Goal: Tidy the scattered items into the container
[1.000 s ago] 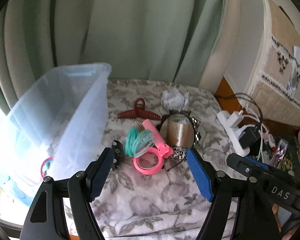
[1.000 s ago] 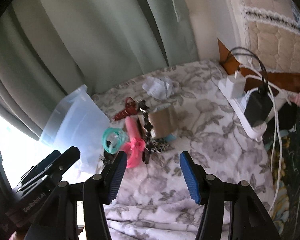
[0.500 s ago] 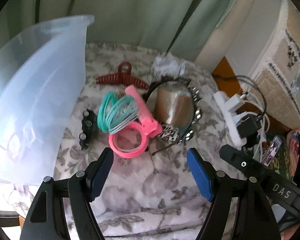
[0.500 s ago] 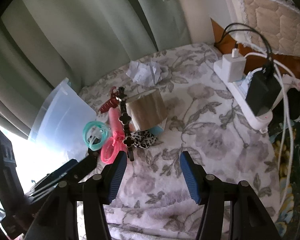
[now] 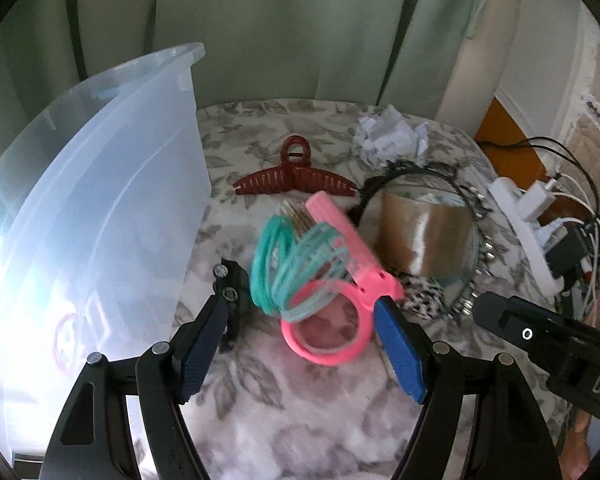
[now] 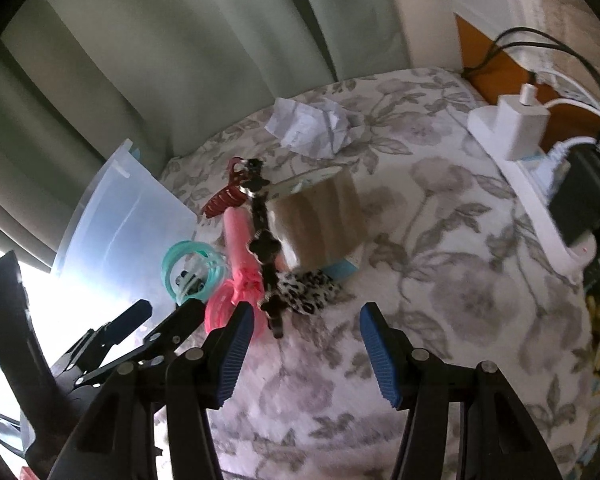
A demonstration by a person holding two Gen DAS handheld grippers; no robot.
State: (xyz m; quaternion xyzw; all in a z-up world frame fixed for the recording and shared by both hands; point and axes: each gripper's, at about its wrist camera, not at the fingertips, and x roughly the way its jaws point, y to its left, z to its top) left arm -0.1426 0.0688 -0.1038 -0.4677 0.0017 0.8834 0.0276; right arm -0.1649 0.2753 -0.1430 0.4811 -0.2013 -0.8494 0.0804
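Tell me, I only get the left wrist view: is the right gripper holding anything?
Observer: No. The right gripper has its fingers open and empty, low over the floral cloth, just short of the leopard-print piece.
Operator: Where does the headband's near end sit?
Observer: The headband stands on edge, and its near end comes down between the pink ring and the leopard-print piece.

Black gripper [image 5: 300,344] frames, ribbed blue jaws, silver screws
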